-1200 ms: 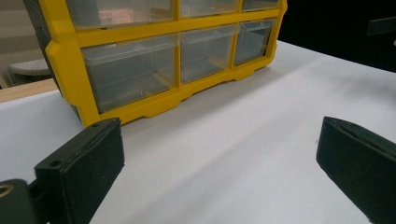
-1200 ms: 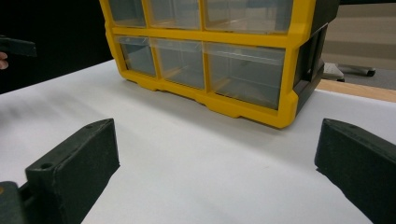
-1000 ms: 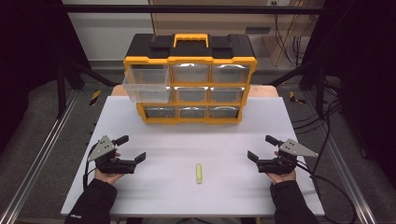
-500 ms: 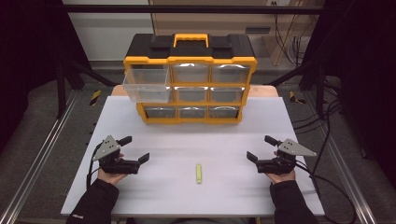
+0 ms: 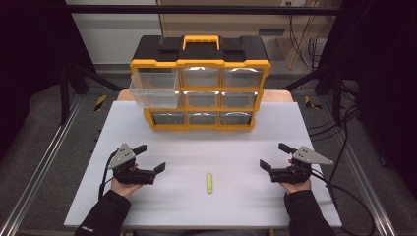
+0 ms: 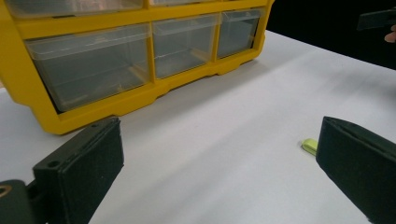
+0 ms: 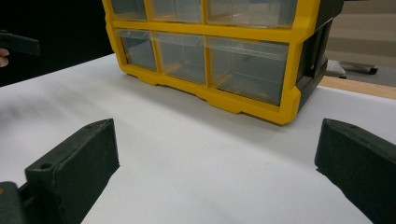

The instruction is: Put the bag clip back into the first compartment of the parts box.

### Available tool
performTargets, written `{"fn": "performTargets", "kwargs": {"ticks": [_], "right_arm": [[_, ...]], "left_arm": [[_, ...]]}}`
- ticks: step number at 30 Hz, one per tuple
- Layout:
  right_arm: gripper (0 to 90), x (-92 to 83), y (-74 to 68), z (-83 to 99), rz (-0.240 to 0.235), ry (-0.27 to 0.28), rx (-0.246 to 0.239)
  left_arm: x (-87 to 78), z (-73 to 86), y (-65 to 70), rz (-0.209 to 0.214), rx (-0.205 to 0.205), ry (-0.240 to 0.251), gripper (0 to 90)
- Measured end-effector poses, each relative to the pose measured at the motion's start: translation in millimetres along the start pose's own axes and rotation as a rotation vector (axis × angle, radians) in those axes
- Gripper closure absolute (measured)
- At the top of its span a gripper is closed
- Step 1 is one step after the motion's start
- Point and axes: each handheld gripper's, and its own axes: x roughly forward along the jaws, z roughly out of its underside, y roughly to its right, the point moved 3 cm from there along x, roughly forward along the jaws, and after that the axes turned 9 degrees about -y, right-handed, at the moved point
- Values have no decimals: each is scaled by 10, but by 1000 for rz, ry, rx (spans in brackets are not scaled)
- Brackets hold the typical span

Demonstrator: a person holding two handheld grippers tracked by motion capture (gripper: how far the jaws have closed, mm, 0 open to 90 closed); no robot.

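Both tools, the left tool [image 5: 150, 158] and the right tool [image 5: 274, 157], rest low on the white worktop [image 5: 246, 147] with jaws spread wide and empty, so I judge the work is at its start: picking up the small yellow-green piece [image 5: 209, 182], which lies between them on the worktop, nearer to the left tool. The next move probably calls for closing on this thin piece and carrying it to the pulled-out top-left drawer [image 5: 154, 90] of the yellow organizer [image 5: 200, 88]. In the left gripper view the piece [image 6: 308, 145] is half hidden behind a jaw, and what it is I cannot tell.
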Motion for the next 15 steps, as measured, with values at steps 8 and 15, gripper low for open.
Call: {"fn": "performTargets", "kwargs": {"ticks": [8,15], "right_arm": [[2,6,-4,4,-5,-4,0],[2,13,-2,3,-6,-5,1]], "left_arm": [[93,-26,107,13,0,-16,5],[155,-55,216,21,2,-36,5]]}}
